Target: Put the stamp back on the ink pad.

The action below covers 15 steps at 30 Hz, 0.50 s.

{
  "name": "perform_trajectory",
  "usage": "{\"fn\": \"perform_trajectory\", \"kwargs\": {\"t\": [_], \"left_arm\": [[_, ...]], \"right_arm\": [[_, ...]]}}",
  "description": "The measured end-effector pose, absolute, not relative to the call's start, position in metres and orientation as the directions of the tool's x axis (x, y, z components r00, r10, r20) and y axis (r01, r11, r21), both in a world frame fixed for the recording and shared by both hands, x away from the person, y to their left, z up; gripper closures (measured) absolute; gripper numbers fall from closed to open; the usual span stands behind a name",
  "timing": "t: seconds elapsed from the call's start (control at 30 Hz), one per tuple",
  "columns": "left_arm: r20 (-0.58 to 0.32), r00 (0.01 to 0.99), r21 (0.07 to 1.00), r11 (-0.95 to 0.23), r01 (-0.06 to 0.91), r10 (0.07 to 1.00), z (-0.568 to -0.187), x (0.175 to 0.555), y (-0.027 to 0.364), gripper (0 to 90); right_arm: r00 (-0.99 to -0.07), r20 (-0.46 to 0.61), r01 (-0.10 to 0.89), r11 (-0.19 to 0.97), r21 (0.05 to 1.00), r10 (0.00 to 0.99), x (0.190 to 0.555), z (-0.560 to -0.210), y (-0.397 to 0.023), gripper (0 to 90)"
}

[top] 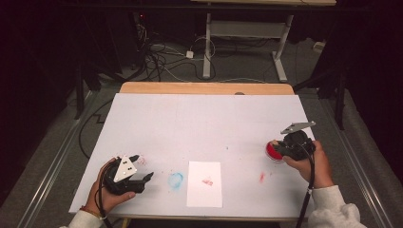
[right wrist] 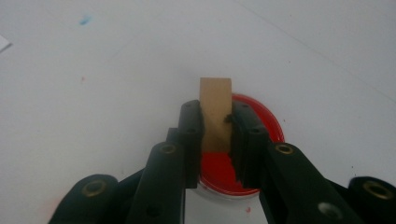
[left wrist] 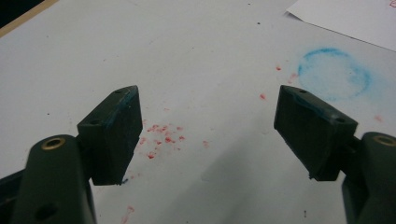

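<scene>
A tan wooden block is clamped upright in the right claw, directly above a round red ink pad at the right side of the counter. The left claw is held wide open, empty, near a blue ring stain.

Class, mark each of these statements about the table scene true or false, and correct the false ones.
1. The right gripper grips a tan wooden block. True.
2. The block hangs over a round blue dish. False: the round dish is red.
3. The left gripper is shut on a white sheet of paper. False: its jaws stand open, nothing between them.
4. A blue ring smudge lies left of the sheet. True.
</scene>
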<state>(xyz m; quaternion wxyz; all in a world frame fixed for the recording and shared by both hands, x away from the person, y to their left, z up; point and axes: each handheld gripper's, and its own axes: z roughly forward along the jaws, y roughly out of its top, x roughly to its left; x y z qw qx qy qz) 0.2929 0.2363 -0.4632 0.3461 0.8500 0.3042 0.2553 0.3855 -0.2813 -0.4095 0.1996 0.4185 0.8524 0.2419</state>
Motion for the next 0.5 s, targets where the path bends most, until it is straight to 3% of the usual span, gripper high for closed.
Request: {"fn": "perform_trajectory", "kwargs": {"t": [0.5], "left_arm": [[0.211, 0.688, 0.739, -0.574, 0.352, 0.694, -0.464, 0.292, 0.235, 22.6]], "right_arm": [[-0.542, -0.129, 0.677, 0.522, 0.52, 0.831, 0.396, -0.429, -0.288, 75.6]]}}
